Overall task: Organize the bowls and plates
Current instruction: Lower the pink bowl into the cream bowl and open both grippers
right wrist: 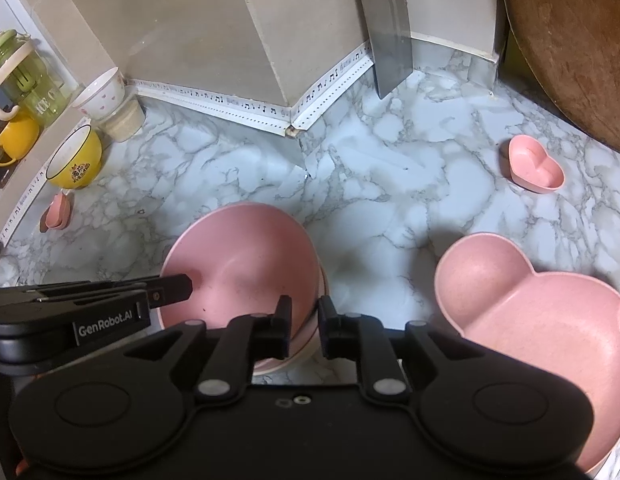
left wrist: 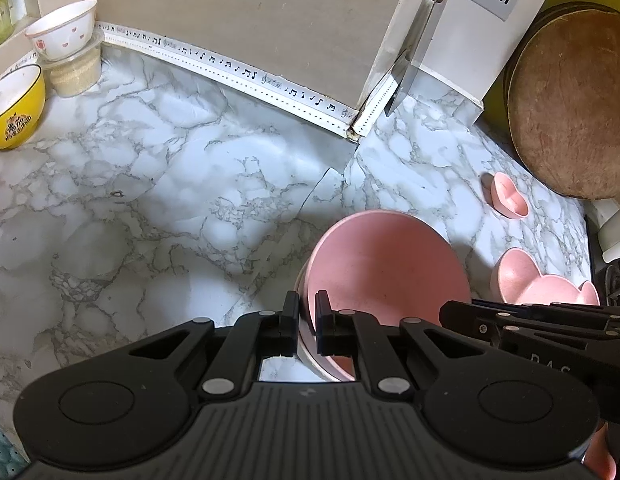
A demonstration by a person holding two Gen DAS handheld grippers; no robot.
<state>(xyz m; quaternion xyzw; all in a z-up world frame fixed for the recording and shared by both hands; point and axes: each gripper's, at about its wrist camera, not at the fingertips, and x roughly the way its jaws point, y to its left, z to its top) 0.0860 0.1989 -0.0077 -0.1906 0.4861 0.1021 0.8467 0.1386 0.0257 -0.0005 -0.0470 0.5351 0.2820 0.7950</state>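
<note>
A stack of round pink bowls [left wrist: 382, 272] sits on the marble counter, also in the right wrist view [right wrist: 237, 268]. My left gripper [left wrist: 306, 316] is shut on the stack's left rim. My right gripper [right wrist: 303, 320] is shut on its right rim; its body shows in the left wrist view [left wrist: 530, 320]. A bear-shaped pink plate [right wrist: 542, 316] lies right of the stack [left wrist: 542, 284]. A small pink heart dish [right wrist: 534, 164] sits further back [left wrist: 510, 196]. Another small pink dish [right wrist: 57, 210] lies at the left.
A yellow bowl [left wrist: 13, 112] and a white heart-print bowl on a tub [left wrist: 65, 32] stand at the back left. A cleaver [right wrist: 388, 40] hangs by the wall corner. A round wooden board [left wrist: 570, 108] leans at the right. A green jug [right wrist: 21, 76] and yellow mug [right wrist: 17, 136] sit on a ledge.
</note>
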